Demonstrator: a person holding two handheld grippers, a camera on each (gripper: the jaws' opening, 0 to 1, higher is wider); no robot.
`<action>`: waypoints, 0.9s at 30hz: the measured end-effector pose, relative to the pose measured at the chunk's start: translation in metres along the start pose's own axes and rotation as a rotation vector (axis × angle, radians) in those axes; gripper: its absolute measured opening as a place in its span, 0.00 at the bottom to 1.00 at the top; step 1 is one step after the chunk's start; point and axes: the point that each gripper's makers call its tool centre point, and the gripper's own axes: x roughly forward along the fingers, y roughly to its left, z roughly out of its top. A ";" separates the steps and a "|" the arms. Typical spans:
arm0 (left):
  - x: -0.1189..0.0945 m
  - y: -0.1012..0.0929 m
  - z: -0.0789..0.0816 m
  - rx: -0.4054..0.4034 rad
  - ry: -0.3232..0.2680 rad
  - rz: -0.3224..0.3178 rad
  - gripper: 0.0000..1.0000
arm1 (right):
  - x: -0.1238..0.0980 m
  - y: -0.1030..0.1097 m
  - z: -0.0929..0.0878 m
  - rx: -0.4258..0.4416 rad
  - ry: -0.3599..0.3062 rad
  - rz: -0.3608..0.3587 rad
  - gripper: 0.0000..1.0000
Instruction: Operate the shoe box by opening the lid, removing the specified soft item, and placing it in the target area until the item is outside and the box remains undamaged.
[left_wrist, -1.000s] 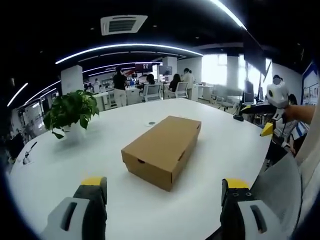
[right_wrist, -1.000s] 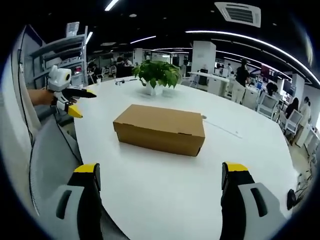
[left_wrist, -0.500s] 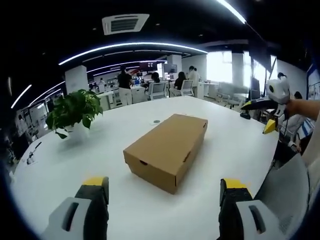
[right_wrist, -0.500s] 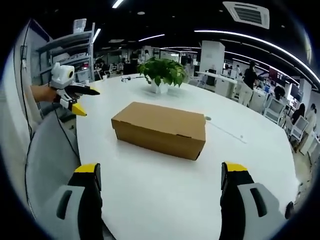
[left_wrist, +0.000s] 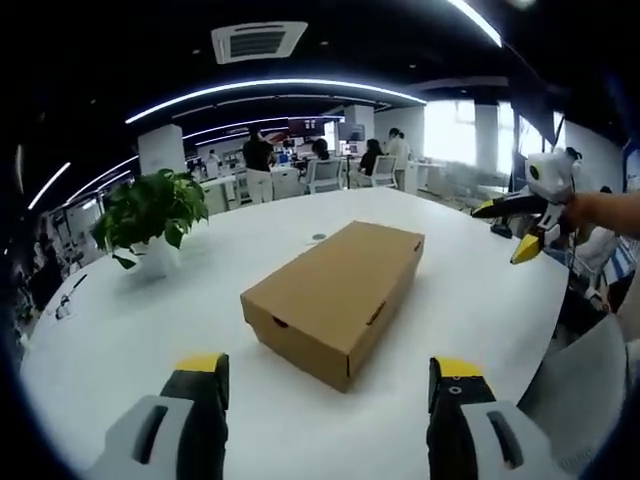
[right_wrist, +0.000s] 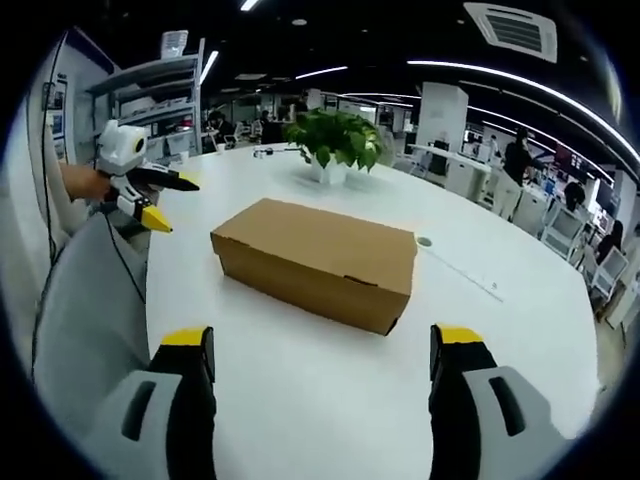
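Observation:
A closed brown cardboard shoe box (left_wrist: 335, 293) (right_wrist: 318, 260) lies on the round white table (left_wrist: 120, 340) (right_wrist: 330, 390). Its lid is down, so nothing inside shows. My left gripper (left_wrist: 325, 375) is open and hangs above the table's near edge, short of the box. My right gripper (right_wrist: 322, 345) is open too, facing the box's long side from a short way off. The right gripper (left_wrist: 522, 222) comes into the left gripper view at the far right, held by a hand. In the right gripper view the left gripper (right_wrist: 150, 195) appears at the left edge.
A potted green plant (left_wrist: 150, 215) (right_wrist: 335, 145) stands on the table beyond the box. A small round disc (right_wrist: 424, 241) and a thin cable lie near the box. Grey chair backs (right_wrist: 85, 300) sit at the table's edge. People and desks fill the office behind.
Both views have drawn slightly closer to the box, which looks larger. The jaws stand a little narrower than before, still open. The box has not moved.

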 end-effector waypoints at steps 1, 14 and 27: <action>0.002 -0.001 -0.001 -0.004 0.003 0.004 0.83 | 0.003 -0.002 0.000 -0.004 0.001 0.006 0.83; 0.027 -0.008 -0.013 -0.031 0.025 0.069 0.78 | 0.037 -0.028 -0.006 -0.021 0.010 0.045 0.75; 0.048 -0.010 -0.023 -0.051 0.038 0.128 0.72 | 0.071 -0.054 -0.013 -0.038 0.027 0.078 0.68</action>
